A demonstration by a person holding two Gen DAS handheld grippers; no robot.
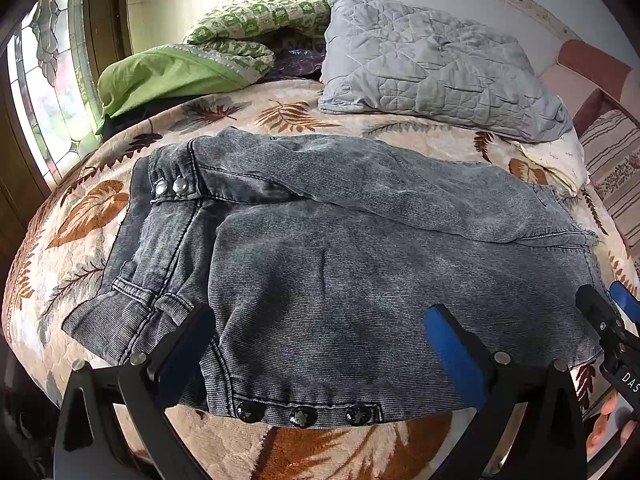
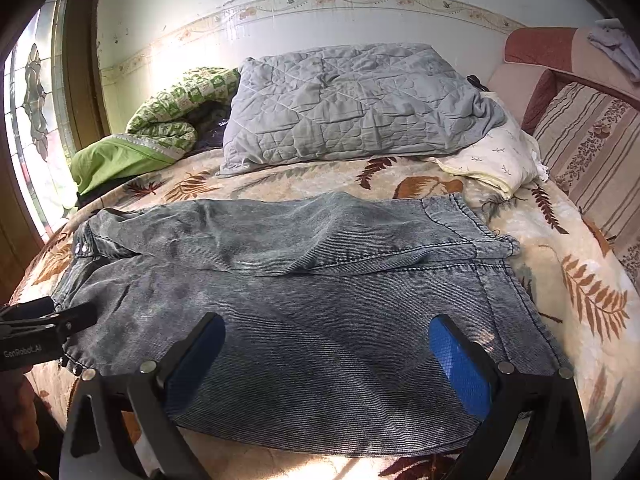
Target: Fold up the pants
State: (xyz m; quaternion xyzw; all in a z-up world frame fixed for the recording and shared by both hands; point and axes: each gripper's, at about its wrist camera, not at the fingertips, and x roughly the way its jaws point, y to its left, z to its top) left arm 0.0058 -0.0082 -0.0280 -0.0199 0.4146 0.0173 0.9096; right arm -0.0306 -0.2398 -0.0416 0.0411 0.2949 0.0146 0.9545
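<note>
Grey denim pants, near hem hidden by grippers

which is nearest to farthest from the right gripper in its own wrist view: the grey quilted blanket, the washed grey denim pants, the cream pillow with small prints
1. Washed grey denim pants: directly under the right gripper, between its open jaws.
2. Cream pillow with small prints: beyond the pants, to the right.
3. Grey quilted blanket: at the back by the wall; its front edge lies about level with the pillow, so these two are close.
</note>
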